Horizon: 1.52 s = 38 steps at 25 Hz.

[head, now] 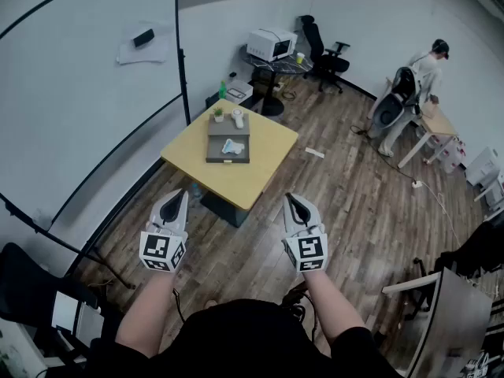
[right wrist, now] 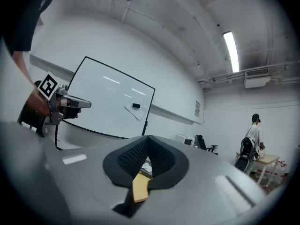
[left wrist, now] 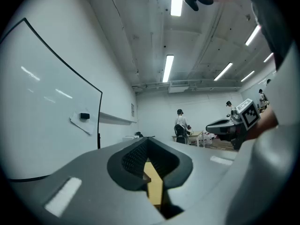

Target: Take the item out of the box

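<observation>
A flat grey box (head: pixel 228 157) lies open on the yellow table (head: pixel 260 172), well ahead of both grippers. A white and light-blue item (head: pixel 231 146) rests inside it. The box's far half (head: pixel 227 127) carries a small potted plant (head: pixel 218 113) and a white cup (head: pixel 238 117). My left gripper (head: pixel 182 195) and right gripper (head: pixel 290 199) hover side by side over the wooden floor, short of the table. Both are shut with nothing held. In the left gripper view the jaws of that gripper (left wrist: pixel 147 143) meet at the tip, as do those of the right gripper (right wrist: pixel 147 140) in its own view.
A whiteboard (head: pixel 71 93) on a black frame stands at the left. Behind the table are a microwave (head: pixel 272 44) on a small table, an office chair (head: pixel 323 52) and a green bottle (head: pixel 222 90). A person (head: pixel 417 81) stands at a desk (head: pixel 437 124) at the far right.
</observation>
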Each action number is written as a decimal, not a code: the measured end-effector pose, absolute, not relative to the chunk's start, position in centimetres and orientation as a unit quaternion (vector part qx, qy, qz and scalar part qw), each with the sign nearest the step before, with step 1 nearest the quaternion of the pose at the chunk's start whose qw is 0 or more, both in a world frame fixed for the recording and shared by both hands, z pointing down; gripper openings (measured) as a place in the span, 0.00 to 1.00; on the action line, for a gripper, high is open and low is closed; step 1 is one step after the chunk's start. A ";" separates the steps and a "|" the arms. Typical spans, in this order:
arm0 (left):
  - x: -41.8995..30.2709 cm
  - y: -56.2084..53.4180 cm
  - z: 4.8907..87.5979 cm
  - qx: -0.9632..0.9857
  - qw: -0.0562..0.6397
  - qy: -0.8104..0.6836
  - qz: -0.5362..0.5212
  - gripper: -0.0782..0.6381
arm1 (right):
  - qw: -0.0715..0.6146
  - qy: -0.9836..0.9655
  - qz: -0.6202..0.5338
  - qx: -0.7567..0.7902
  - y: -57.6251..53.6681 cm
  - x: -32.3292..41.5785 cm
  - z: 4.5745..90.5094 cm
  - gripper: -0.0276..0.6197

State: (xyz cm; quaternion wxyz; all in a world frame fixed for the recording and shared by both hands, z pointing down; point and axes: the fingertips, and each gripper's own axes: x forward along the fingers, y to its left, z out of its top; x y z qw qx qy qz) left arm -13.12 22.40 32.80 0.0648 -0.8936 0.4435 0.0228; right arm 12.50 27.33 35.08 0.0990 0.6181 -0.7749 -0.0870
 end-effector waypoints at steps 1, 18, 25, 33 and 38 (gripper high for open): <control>-13.1 22.4 32.8 -0.893 0.064 0.444 0.022 0.11 | 0.098 -0.775 -0.087 0.618 27.3 12.5 35.1 0.05; -13.2 22.9 33.8 -0.892 0.056 0.448 0.016 0.11 | 0.101 -0.824 -0.054 0.554 27.2 10.5 36.8 0.54; -13.0 22.7 34.4 -0.887 0.053 0.458 0.012 0.11 | 0.103 -0.840 -0.039 0.531 26.3 10.2 36.2 0.97; -10.6 22.4 34.7 -0.876 0.060 0.478 0.007 0.11 | 0.099 -0.846 -0.038 0.523 25.8 13.4 36.9 0.97; -8.8 21.1 35.4 -0.873 0.060 0.484 -0.001 0.11 | 0.098 -0.853 -0.046 0.511 24.3 14.7 37.3 0.97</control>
